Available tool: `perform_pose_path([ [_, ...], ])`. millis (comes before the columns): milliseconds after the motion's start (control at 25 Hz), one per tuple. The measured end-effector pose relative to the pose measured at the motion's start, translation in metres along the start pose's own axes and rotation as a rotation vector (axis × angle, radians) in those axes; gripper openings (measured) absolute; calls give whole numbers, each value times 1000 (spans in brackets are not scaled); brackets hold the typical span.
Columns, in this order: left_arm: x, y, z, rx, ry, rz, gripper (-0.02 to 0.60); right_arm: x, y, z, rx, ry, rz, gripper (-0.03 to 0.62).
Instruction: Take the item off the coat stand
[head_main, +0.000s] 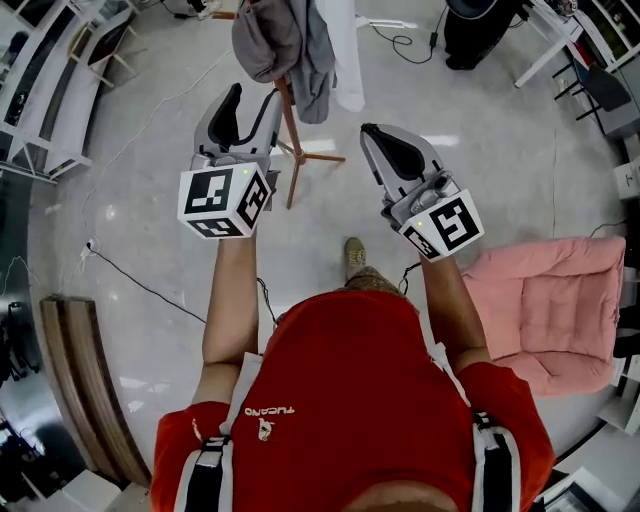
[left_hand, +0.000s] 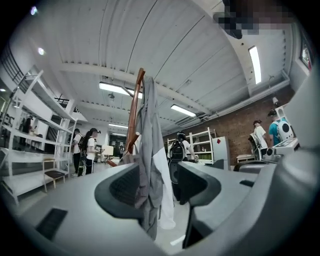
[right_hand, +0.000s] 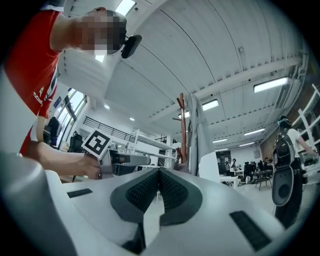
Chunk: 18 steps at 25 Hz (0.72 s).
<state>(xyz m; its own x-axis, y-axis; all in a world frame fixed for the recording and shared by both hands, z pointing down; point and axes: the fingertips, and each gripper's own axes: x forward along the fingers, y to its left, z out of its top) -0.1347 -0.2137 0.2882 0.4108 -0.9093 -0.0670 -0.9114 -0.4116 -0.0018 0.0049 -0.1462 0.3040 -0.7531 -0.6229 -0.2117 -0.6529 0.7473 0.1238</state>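
Note:
A grey garment (head_main: 285, 45) with a white piece hangs on the wooden coat stand (head_main: 290, 130) at the top of the head view. My left gripper (head_main: 247, 108) is raised right beside the stand pole, jaws apart. In the left gripper view the grey garment (left_hand: 149, 165) hangs down between the two pads, close against the left pad (left_hand: 122, 187), and the right pad stands clear of it; the left gripper (left_hand: 159, 187) is open. My right gripper (head_main: 380, 135) is held to the right of the stand, shut and empty. Its own view shows the right gripper (right_hand: 159, 172) with pads together, the stand (right_hand: 183, 130) and garment (right_hand: 200, 135) beyond.
A pink cushioned seat (head_main: 560, 300) lies on the floor at the right. A wooden bench (head_main: 85, 390) is at the lower left, and a cable (head_main: 140, 285) runs across the floor. White shelving (left_hand: 30, 140) and several people (left_hand: 90, 150) stand in the background.

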Motion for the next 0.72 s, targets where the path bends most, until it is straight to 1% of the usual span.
perform_pose_path([
  [200, 64, 30, -10, 15, 49, 109, 257, 18, -54, -13, 19, 4, 48, 25],
  [400, 119, 64, -24, 37, 101, 219, 268, 29, -100, -25, 33, 5, 82, 25],
  [520, 139, 84, -32, 41, 121, 278, 268, 33, -120, -34, 41, 14, 96, 25],
  [720, 156, 109, -44, 31, 143, 337, 267, 44, -140, -45, 61, 29, 91, 25],
])
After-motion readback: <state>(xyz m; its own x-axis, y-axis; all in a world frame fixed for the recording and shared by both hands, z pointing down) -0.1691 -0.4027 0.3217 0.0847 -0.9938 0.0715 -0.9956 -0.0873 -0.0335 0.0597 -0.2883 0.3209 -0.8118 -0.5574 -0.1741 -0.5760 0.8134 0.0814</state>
